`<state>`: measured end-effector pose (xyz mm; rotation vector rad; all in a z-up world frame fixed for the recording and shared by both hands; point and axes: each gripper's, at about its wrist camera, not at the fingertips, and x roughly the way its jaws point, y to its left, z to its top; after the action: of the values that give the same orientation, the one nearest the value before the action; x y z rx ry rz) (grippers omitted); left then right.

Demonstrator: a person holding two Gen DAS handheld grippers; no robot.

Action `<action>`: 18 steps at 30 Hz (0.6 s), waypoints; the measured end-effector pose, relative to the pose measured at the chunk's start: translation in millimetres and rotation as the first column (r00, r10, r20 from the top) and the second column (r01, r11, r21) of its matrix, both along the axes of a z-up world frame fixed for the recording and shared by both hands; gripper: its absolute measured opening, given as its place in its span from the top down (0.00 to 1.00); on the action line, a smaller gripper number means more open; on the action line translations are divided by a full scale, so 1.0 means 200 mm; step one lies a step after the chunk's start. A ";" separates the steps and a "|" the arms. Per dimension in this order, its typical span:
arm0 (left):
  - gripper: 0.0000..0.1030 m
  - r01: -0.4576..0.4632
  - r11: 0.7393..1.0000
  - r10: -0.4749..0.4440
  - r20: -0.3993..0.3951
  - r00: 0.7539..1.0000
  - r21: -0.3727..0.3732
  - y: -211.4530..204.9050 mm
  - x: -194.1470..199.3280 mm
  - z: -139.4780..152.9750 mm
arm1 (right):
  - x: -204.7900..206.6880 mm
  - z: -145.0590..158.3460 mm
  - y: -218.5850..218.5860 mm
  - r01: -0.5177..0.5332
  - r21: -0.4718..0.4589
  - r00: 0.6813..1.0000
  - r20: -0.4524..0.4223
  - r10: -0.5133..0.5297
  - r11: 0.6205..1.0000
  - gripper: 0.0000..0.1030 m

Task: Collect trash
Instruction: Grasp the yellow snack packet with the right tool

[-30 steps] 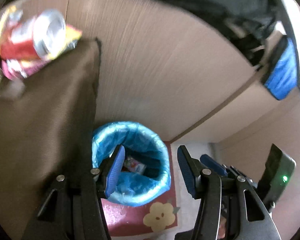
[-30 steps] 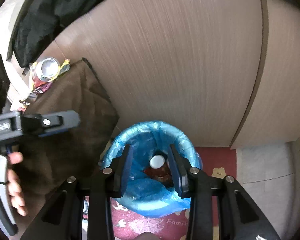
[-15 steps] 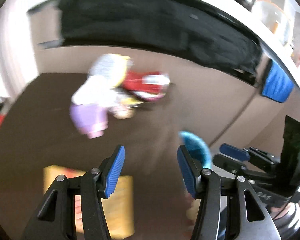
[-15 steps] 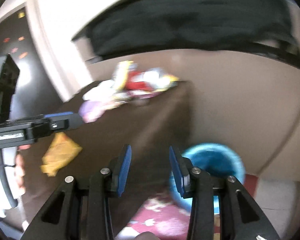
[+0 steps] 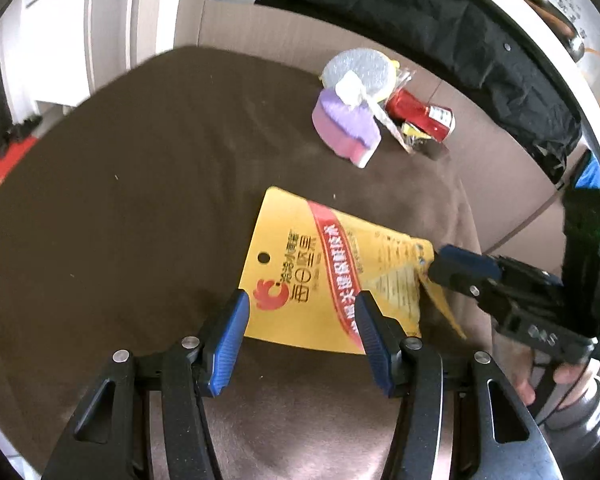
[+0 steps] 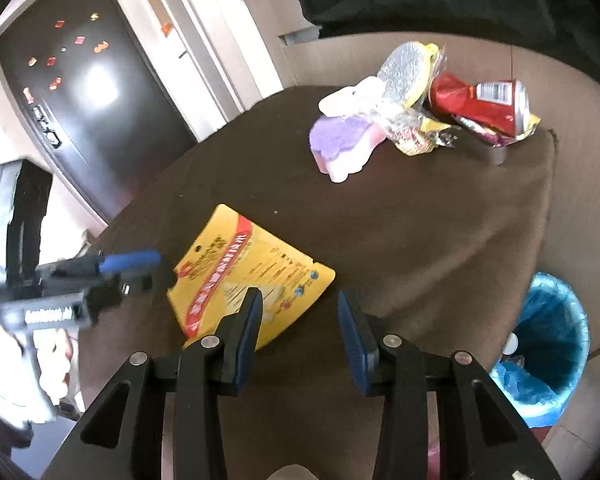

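- The desk (image 6: 440,248), under a brown cloth, fills the middle of both views and is not cleared, so I judge most of the collecting is left.
- The blue-lined bin (image 6: 548,344) sits at the lower right of my right view with a few items already in it.
- The yellow packet (image 5: 324,276) lies flat at centre, nearest me.
- A heap at upper right waits: purple sponge (image 6: 340,144), red can (image 6: 480,100), wrappers.
- My left gripper (image 5: 300,332) hangs over the packet, fingers spread, holding nothing.
- My right gripper (image 6: 298,330) is spread too, empty, at the packet's edge.
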<state>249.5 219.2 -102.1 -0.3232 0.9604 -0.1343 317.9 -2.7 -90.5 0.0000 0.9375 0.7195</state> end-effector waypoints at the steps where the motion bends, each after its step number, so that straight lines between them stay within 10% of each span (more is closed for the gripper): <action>1: 0.46 0.001 1.000 -0.001 -0.001 1.000 -0.013 0.01 0.00 -0.01 | 0.02 -0.02 0.02 0.012 -0.013 1.000 -0.008 -0.012 1.000 0.63; 5: 0.46 -0.009 0.999 0.010 0.003 1.000 -0.043 0.04 0.03 -0.03 | 0.04 -0.04 0.08 0.031 -0.027 1.000 0.001 -0.031 0.999 0.67; 7: 0.46 -0.016 0.999 0.016 0.013 1.000 -0.047 0.07 0.04 -0.02 | 0.03 -0.03 0.12 0.016 -0.057 1.000 0.027 -0.014 0.998 0.94; 18: 0.46 0.012 0.999 -0.008 0.136 0.991 -0.034 0.01 0.17 0.14 | -0.04 0.20 -0.08 0.046 0.012 0.987 0.150 -0.048 0.999 0.99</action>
<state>284.1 221.8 -73.3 -0.3368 0.8258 -0.1799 309.0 -18.0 -50.6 -0.0242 0.7873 0.6704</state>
